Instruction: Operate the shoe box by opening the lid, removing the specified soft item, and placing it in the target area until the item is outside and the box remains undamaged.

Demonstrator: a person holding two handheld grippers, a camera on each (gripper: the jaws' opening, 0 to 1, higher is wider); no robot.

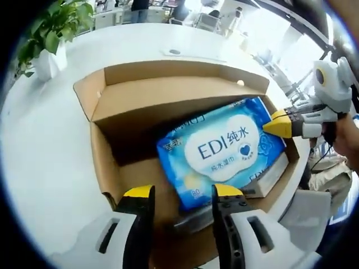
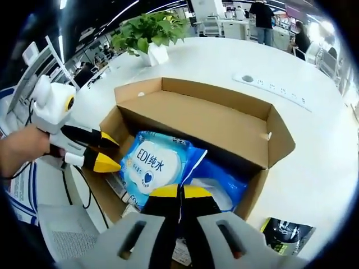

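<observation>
An open brown cardboard box [image 1: 106,112] [image 2: 224,120] stands on a white table, its lid folded back. Inside lies a blue pack of wet wipes [image 1: 224,148] [image 2: 148,165] with a white label, tilted over a flat white item [image 1: 272,176]. My left gripper [image 1: 183,193] [image 2: 106,150] is open at the box's near wall, short of the pack, with nothing between its yellow-tipped fingers. My right gripper [image 2: 180,193] [image 1: 279,124] has its jaws together on the pack's edge at the box's other side.
A potted plant [image 1: 47,42] [image 2: 148,33] in a white pot stands on the table beyond the box. A white power strip [image 2: 272,89] lies at the far side. A dark packet [image 2: 286,235] lies near the table's edge. People and chairs are in the background.
</observation>
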